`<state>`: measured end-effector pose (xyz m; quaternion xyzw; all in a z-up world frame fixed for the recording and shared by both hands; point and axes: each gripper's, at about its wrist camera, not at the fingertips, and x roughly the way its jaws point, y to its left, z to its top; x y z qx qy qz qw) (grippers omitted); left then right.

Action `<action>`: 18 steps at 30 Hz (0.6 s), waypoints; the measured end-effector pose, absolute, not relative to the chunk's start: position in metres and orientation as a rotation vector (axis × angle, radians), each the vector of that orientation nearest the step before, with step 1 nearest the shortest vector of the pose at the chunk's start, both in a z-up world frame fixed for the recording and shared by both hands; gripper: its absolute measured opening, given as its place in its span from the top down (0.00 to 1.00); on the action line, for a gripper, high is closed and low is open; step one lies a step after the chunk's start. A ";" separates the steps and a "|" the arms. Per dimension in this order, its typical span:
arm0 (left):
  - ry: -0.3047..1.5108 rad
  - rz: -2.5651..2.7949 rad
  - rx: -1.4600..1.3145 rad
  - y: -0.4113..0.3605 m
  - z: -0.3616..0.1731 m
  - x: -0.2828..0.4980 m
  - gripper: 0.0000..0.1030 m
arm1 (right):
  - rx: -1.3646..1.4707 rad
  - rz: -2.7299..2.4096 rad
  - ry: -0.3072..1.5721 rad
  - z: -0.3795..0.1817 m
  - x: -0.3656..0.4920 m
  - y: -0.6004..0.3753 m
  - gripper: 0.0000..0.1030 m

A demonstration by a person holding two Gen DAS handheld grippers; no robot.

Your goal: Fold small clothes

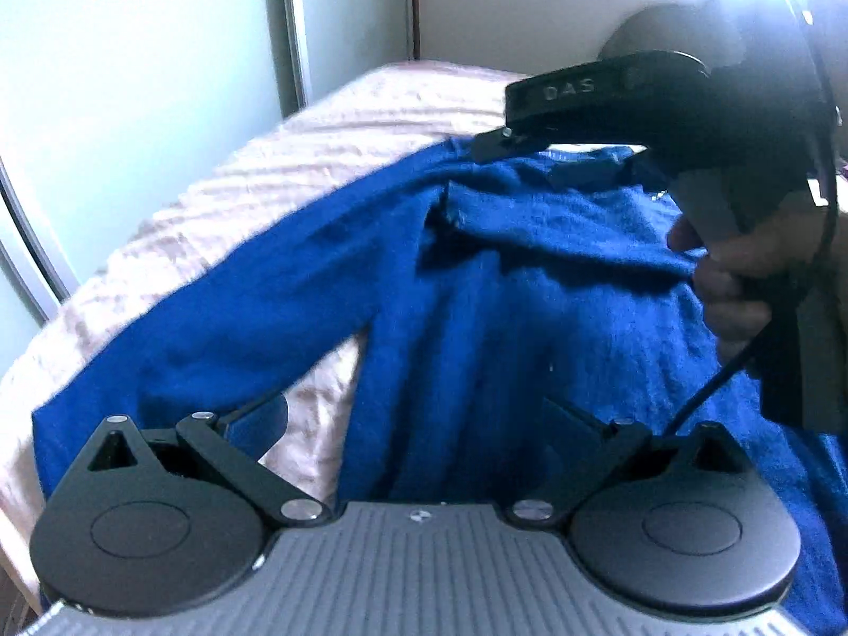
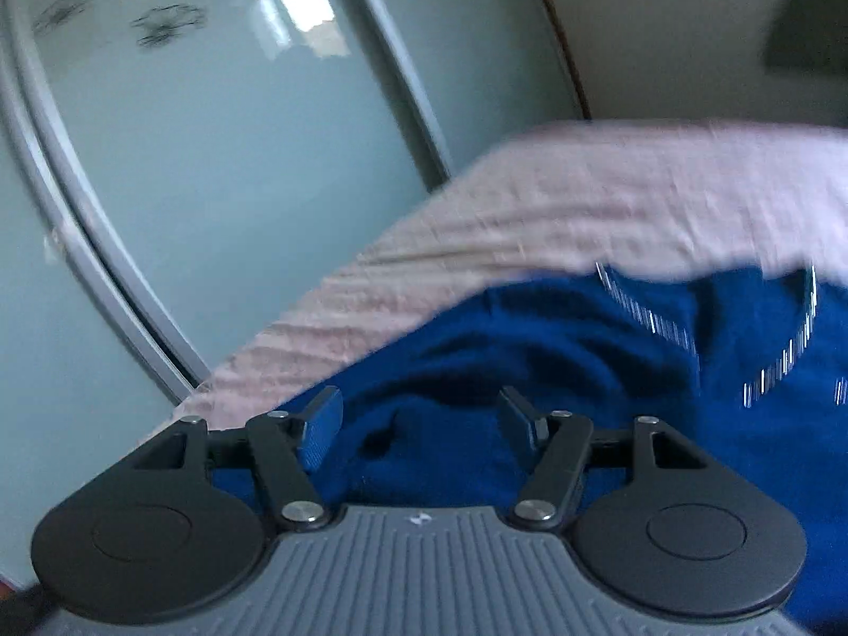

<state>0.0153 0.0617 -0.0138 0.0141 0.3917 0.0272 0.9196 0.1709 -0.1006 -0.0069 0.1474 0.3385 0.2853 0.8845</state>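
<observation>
Count: one sweater [image 1: 530, 291], one bed [image 1: 318, 132] | Sweater: blue, rumpled, sleeve outstretched, lying on bed | Your left gripper [image 1: 418, 413] wide, empty | Your right gripper [image 2: 421, 424] spread, nothing pinched

Your right hand [image 1: 742, 270] partly hidden behind right gripper [image 1: 490, 146]; its fingertips blurred. Blue sweater [image 1: 503, 318] ran off bottom and right edges. Bedspread [image 2: 609, 196] motion-smeared in right wrist view.

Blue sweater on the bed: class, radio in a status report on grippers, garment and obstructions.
Left gripper open, empty. Right gripper open over blue sweater, nothing gripped. Sweater spread on pink bedspread, sleeve out, not yet folded. No obstruction seen.
</observation>
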 end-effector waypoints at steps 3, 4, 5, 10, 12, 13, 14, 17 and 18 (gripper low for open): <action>0.842 0.020 -0.008 0.062 -0.017 0.015 0.01 | 0.319 0.573 0.827 -0.029 0.179 -0.100 0.39; 0.844 0.015 -0.012 0.063 -0.016 0.013 0.01 | 0.308 0.564 0.853 -0.034 0.180 -0.098 0.39; 0.837 0.020 -0.012 0.064 -0.014 0.011 0.01 | 0.314 0.574 0.815 -0.034 0.177 -0.100 0.38; 0.777 0.091 0.005 0.090 0.005 -0.005 0.01 | 0.242 0.586 0.696 -0.006 0.148 -0.098 0.34; 0.751 0.134 -0.009 0.111 0.011 -0.015 0.01 | 0.163 0.609 0.641 0.006 0.129 -0.091 0.33; 0.742 0.159 -0.014 0.120 0.013 -0.019 0.01 | 0.127 0.629 0.622 0.011 0.119 -0.087 0.33; 0.738 0.186 -0.017 0.130 0.015 -0.022 0.01 | 0.105 0.643 0.613 0.013 0.113 -0.084 0.33; 0.732 0.274 -0.020 0.157 0.015 -0.031 0.01 | 0.053 0.707 0.604 0.017 0.092 -0.070 0.33; 0.733 0.307 -0.018 0.166 0.013 -0.034 0.01 | 0.042 0.739 0.602 0.017 0.083 -0.066 0.33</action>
